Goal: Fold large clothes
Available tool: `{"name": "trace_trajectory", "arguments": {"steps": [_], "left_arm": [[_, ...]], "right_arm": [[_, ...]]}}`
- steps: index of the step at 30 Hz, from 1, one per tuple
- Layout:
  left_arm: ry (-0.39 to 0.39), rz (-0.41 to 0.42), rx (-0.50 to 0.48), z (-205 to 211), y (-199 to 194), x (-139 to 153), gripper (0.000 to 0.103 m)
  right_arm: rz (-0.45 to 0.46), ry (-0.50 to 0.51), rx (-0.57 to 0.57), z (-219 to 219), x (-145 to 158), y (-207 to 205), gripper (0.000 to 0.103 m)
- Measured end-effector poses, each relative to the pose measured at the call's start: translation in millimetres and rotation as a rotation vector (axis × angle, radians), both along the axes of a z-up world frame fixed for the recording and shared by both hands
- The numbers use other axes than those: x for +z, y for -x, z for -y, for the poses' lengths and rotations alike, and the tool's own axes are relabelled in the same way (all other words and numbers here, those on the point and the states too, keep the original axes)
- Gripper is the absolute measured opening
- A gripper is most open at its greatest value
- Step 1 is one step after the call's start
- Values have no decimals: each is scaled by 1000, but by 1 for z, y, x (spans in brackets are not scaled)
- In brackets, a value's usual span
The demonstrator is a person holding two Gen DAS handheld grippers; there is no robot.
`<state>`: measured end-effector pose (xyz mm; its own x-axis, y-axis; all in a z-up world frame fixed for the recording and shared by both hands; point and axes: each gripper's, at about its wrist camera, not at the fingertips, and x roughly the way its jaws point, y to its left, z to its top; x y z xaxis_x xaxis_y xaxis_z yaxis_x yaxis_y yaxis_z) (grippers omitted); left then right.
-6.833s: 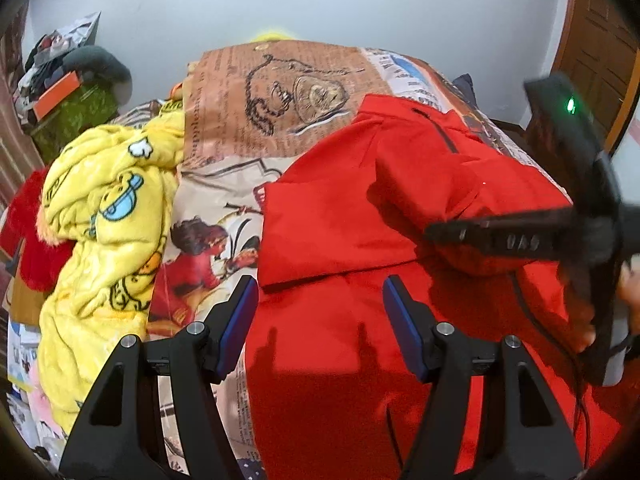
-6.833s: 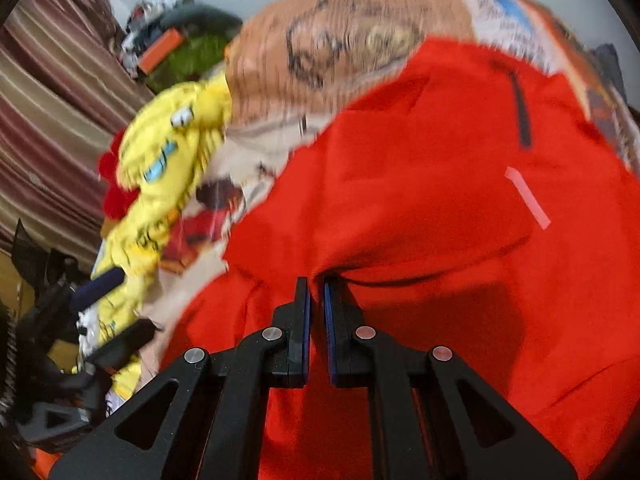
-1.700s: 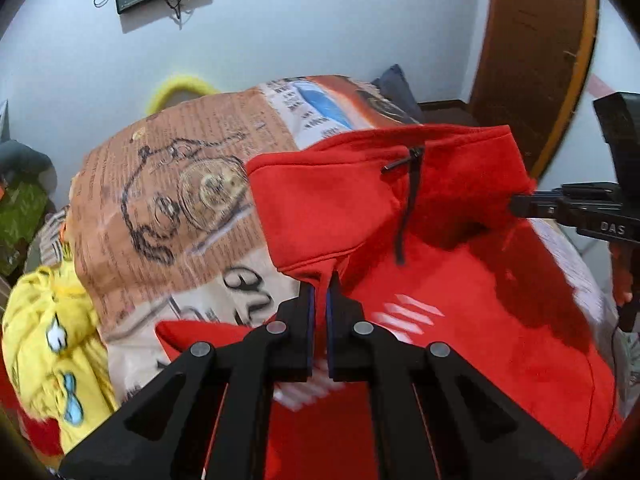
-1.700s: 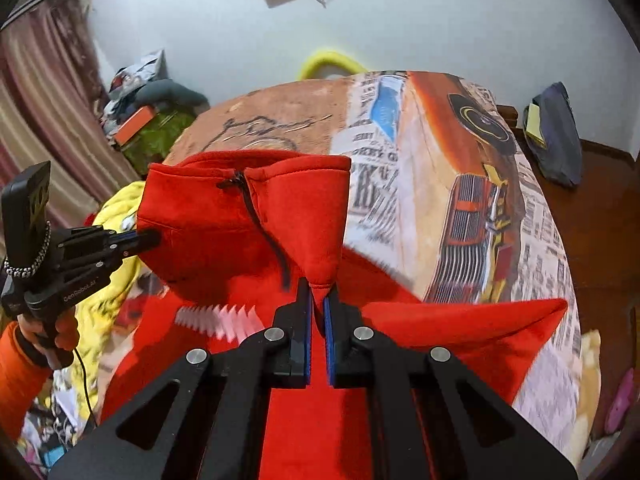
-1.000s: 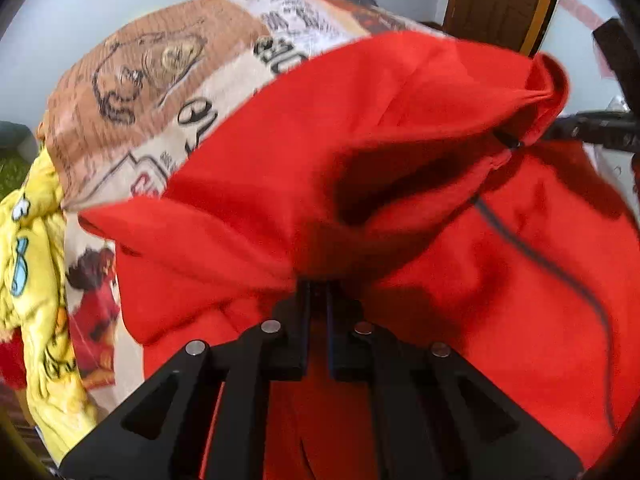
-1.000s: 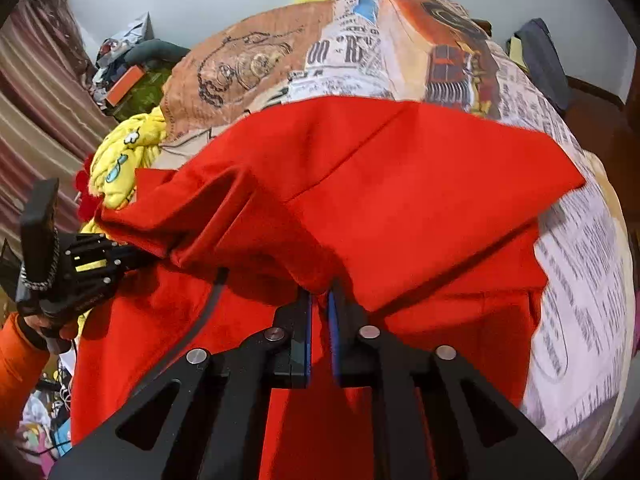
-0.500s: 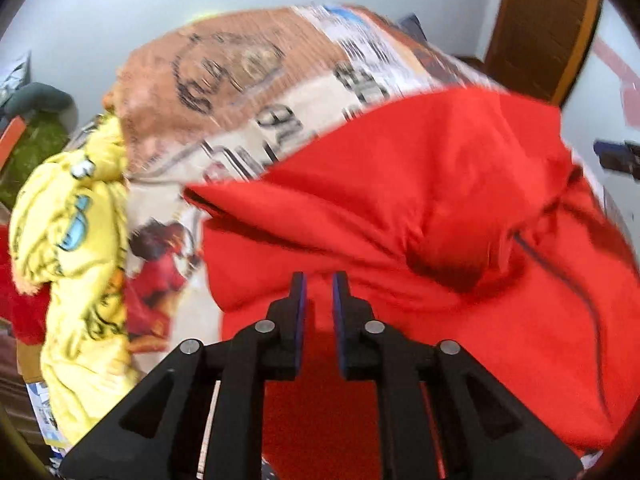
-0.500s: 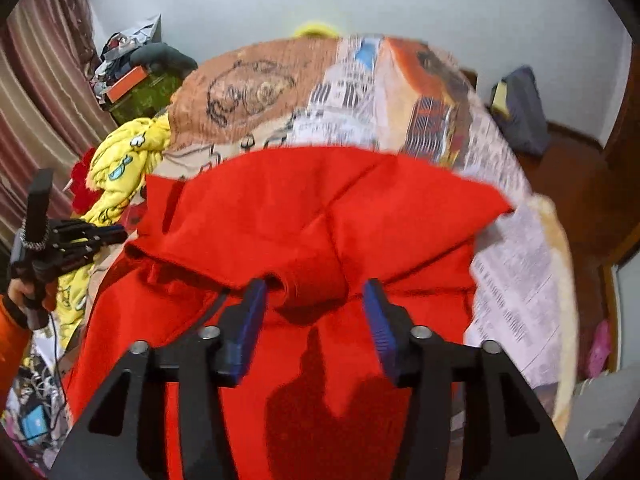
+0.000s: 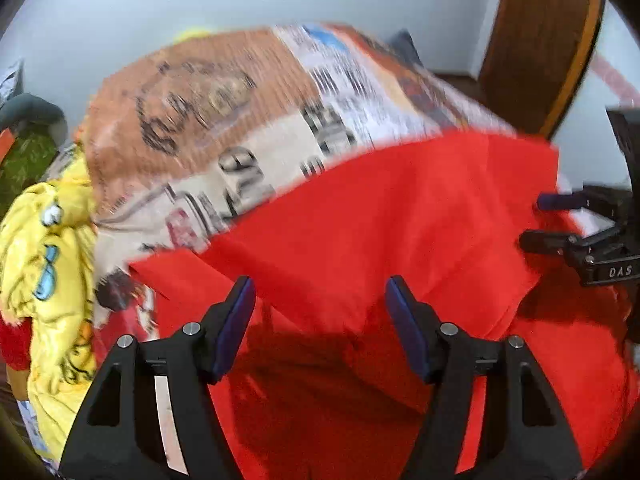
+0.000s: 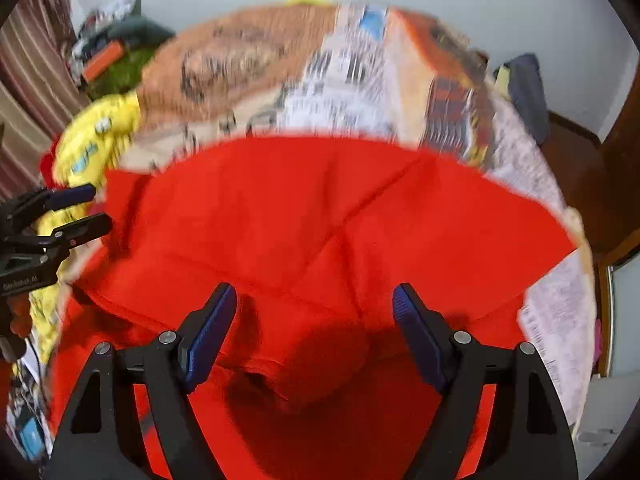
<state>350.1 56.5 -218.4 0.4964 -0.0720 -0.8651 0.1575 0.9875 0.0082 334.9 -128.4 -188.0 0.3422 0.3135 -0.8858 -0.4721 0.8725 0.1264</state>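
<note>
A large red hooded garment [image 9: 400, 216] lies on the bed, its upper part folded down over its lower part; it also shows in the right wrist view [image 10: 320, 220]. My left gripper [image 9: 320, 300] is open and empty, just above the garment's near left part. My right gripper [image 10: 314, 308] is open and empty above the folded edge. Each gripper shows in the other's view, the right one [image 9: 536, 218] at the garment's right side and the left one [image 10: 94, 208] at its left side. Both views are blurred by motion.
The bed has a printed newspaper-pattern sheet [image 9: 240, 112]. A yellow cartoon blanket [image 9: 44, 240] lies bunched at the bed's left edge. A wooden door [image 9: 540, 40] stands at the right. Cluttered items [image 10: 112, 56] sit at the far left by striped curtains.
Both grippers let go of the red garment and opened wide. The folded upper part dropped flat onto the lower part. Both grippers drew back a little.
</note>
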Motion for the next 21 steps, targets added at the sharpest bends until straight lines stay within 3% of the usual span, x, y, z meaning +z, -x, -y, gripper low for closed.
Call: {"name": "trace_trajectory", "arguments": {"steps": [4,7,12,17,21], "left_arm": [[-41,-57,-51,8,18,-32,67],[-18,-28,-32,-4,33,-31,75],[33,-48,-1,-31,52,-23,76],[70,-7,140,-80,50,-3,76],[144,-2,285,-124,25,2,76]], "right_arm": [[-53,60,61,1,-25,16,78],[-58,77,84,9,-28,31,81],[-53,52,80,26,-14,42,81],[0,-42,15,46,16,34,81],[77,-49,-53,51,29,16,83]]}}
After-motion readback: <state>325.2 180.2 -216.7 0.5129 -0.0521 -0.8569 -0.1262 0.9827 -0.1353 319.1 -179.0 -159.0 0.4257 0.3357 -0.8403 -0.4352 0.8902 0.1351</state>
